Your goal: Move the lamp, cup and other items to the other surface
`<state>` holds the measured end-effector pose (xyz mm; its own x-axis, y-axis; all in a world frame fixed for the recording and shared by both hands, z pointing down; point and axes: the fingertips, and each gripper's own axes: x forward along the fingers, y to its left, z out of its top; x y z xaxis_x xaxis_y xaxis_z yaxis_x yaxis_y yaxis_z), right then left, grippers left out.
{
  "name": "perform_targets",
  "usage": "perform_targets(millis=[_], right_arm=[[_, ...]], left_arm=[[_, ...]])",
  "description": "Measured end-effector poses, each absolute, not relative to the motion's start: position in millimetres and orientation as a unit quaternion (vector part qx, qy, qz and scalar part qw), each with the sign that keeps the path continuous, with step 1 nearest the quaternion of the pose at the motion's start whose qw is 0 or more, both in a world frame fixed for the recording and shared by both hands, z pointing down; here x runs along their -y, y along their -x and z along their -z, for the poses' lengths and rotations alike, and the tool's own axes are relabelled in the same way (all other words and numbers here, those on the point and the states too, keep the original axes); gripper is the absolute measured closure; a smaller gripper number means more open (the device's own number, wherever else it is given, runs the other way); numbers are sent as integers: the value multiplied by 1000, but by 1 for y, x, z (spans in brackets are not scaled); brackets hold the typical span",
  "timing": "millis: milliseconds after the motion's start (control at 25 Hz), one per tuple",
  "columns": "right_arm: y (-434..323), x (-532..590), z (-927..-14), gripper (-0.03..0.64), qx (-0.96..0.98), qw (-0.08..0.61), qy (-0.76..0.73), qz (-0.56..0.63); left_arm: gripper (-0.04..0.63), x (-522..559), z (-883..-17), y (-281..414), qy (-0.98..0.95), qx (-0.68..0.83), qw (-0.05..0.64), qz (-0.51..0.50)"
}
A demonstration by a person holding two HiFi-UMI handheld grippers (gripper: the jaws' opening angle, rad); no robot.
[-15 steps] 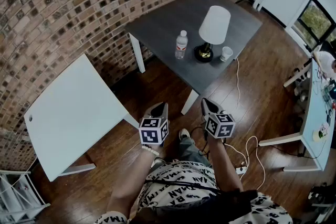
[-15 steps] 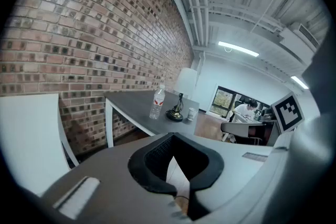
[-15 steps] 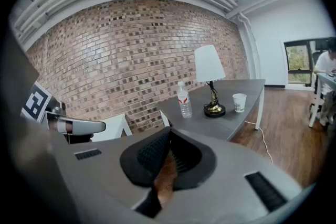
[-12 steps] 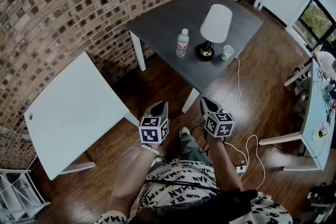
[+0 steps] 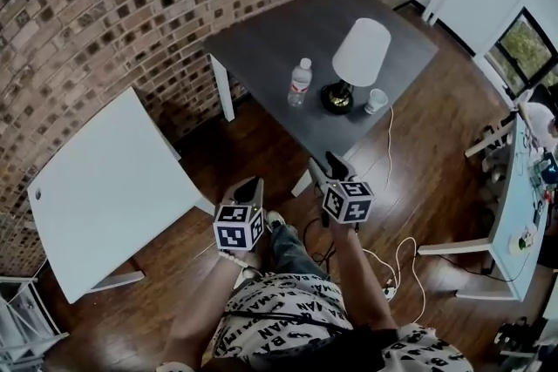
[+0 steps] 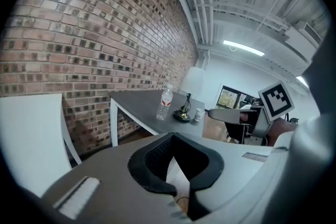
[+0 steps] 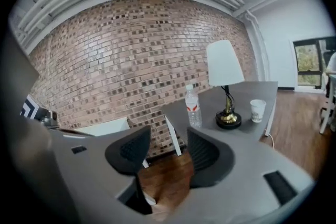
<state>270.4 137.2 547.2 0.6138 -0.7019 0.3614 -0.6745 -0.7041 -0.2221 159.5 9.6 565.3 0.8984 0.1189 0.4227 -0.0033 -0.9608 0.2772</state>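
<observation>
I hold both grippers above the wood floor (image 5: 261,144), well short of the dark table (image 5: 261,39); the left gripper (image 5: 248,186) is clenched on nothing, the right gripper (image 5: 330,165) released and empty; on the dark table the lamp (image 5: 360,57) stands between the bottle (image 5: 299,83) and the cup (image 5: 376,100); the white table (image 5: 96,187) is at my left.

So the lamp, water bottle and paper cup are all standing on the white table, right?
No. The lamp, water bottle and paper cup are all standing on the dark grey table, not the white table. The head view shows it.
</observation>
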Motion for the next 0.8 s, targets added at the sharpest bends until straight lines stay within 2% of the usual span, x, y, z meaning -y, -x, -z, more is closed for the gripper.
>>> perform_targets(millis=[120, 200, 520, 800], right_arm=[[-318, -113, -527, 383, -392, 25, 900, 188], [-352, -98, -517, 345, -396, 18, 901, 178], [-468, -44, -506, 345, -404, -49, 900, 159], [-523, -19, -523, 345, -403, -74, 895, 175]], left_arm=[[594, 7, -560, -181, -967, -15, 133, -217], [594, 18, -557, -196, -968, -4, 133, -214], [594, 61, -554, -253, -967, 39, 136, -212], [594, 83, -563, -285, -962, 65, 147, -220]])
